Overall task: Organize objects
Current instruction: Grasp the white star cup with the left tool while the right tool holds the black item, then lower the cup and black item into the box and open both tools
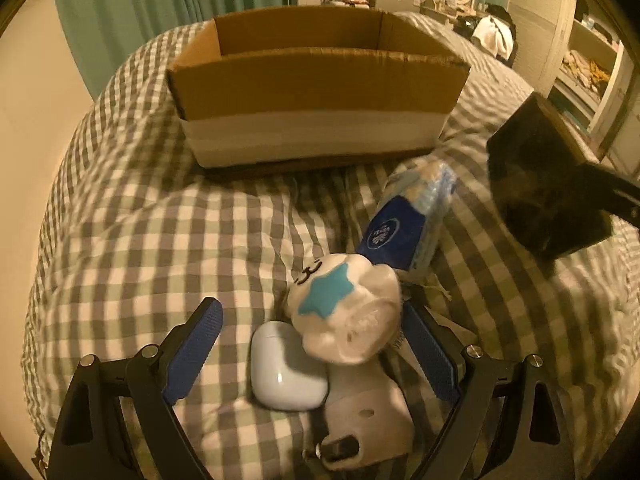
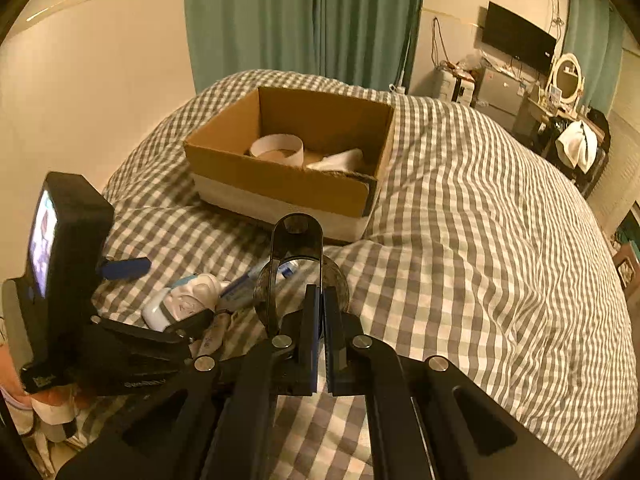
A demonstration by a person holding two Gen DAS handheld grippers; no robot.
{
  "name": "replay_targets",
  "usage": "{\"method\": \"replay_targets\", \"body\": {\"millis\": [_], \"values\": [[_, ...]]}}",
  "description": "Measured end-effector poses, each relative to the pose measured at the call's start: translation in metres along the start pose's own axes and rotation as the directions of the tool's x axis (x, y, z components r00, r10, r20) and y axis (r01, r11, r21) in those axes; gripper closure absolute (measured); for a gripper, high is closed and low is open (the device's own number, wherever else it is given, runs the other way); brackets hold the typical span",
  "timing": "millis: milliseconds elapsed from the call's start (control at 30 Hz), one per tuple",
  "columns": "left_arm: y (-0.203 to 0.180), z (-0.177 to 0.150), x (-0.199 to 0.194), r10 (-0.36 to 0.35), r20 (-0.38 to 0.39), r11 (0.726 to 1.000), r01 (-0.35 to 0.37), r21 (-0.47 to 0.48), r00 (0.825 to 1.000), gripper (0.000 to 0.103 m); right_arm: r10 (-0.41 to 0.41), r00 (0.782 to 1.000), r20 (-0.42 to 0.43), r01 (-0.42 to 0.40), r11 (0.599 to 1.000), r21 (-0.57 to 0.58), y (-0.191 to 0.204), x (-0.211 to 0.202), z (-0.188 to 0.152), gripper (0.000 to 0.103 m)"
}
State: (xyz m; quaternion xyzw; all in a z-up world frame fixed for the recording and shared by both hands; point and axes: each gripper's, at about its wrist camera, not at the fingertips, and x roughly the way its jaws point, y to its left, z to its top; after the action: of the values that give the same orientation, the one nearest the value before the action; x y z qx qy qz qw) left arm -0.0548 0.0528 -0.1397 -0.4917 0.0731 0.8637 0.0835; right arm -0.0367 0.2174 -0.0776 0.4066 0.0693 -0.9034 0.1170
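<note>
- Cardboard box (image 1: 316,80) sat open on the checked bed cover (image 1: 132,232) in the upper middle of the left wrist view, and in the upper centre of the right wrist view (image 2: 288,184).
- Inside the box, a white tape ring (image 2: 277,147) lay beside a white rolled item (image 2: 340,160).
- Left gripper (image 1: 312,356) stood at the bottom of its view with its blue fingers (image 1: 194,354) spread wide around a small pile.
- Between those fingers lay a white earbud case (image 1: 286,368), touching a white plush toy with a teal star (image 1: 344,312); the toy was blurred.
- A white plastic piece (image 1: 368,416) lay just below the toy.
- A blue-labelled packet (image 1: 404,224) lay above the toy, near the box's lower right corner.
- Right gripper (image 2: 322,320) sat at the bottom centre of its view, fingers pinched narrow on a black-framed clear object (image 2: 298,268) that stood upright.
- Whether that object was a lens or something else, I could not tell.
</note>
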Motion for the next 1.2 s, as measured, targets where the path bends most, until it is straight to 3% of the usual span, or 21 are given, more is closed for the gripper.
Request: {"method": "replay_targets", "body": {"millis": [67,133,200,433,567,867,1200], "values": [[0.000,0.001,0.005,-0.005,-0.004,1.000,0.005,-0.004,1.000,0.012,0.002,1.000,-0.006,-0.002,1.000,0.004,0.000,0.003,0.000,0.101],[0.002,0.002,0.005,-0.034,-0.002,0.999,0.034,-0.022,0.999,0.023,0.002,1.000,-0.009,-0.002,1.000,0.004,0.001,0.006,0.000,0.101],[0.000,0.002,0.005,-0.096,-0.011,0.995,0.096,-0.014,0.995,0.043,0.003,1.000,-0.013,-0.003,1.000,0.002,0.002,0.008,-0.001,0.101],[-0.008,0.005,-0.007,-0.058,-0.008,0.998,0.058,0.032,0.998,0.049,0.000,1.000,-0.013,0.000,1.000,-0.005,0.006,0.005,-0.002,0.101],[-0.011,0.010,-0.028,-0.016,0.050,0.998,0.013,0.058,0.999,0.049,0.002,1.000,0.009,-0.002,1.000,-0.020,0.012,-0.005,0.001,0.101],[0.012,0.029,-0.076,-0.016,0.121,1.000,0.019,-0.018,0.993,0.049,-0.002,0.997,0.076,0.008,0.998,-0.070,0.023,-0.039,0.013,0.101],[0.042,0.100,-0.125,-0.038,0.234,0.998,0.050,-0.048,0.972,0.049,-0.004,0.982,0.189,0.035,0.986,-0.161,0.038,-0.069,0.071,0.101]]}}
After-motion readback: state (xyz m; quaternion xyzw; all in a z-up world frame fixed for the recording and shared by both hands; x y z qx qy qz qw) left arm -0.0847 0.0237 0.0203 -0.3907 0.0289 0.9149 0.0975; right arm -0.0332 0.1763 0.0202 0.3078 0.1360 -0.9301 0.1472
